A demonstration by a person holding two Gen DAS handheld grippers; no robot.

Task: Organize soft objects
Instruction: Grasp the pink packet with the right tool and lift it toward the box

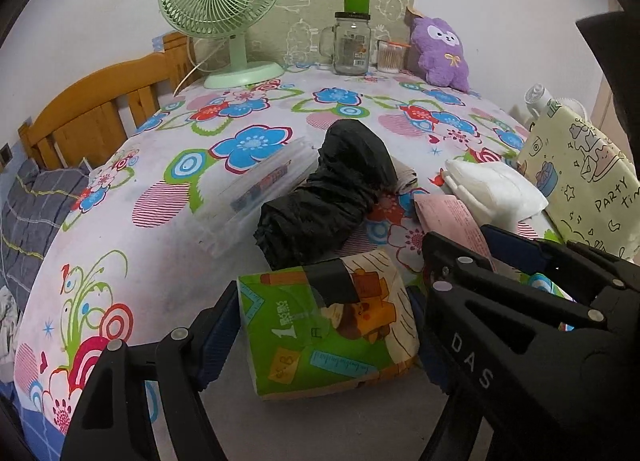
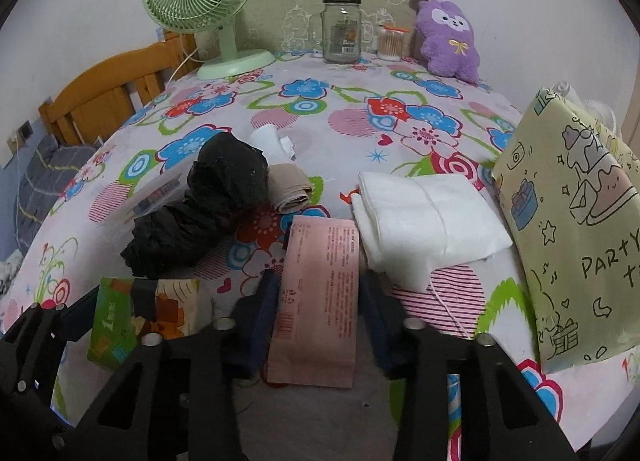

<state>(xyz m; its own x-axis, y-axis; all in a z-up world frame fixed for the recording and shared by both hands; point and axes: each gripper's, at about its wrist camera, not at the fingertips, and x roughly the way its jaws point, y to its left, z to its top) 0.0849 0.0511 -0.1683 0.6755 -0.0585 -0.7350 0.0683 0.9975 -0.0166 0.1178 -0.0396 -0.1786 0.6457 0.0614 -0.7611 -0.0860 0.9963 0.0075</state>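
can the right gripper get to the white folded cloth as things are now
Probably yes, once it lets go: the right gripper is closed on the pink packet, and the white folded cloth lies just ahead to its right with nothing between them.

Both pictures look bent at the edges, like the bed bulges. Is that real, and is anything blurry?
Left wrist view: fisheye bending bulges the floral bedsheet, corners black; the tissue pack is sharp. Right wrist view: same bulge; soft even light, the pink packet is readable-sharp, no glare.
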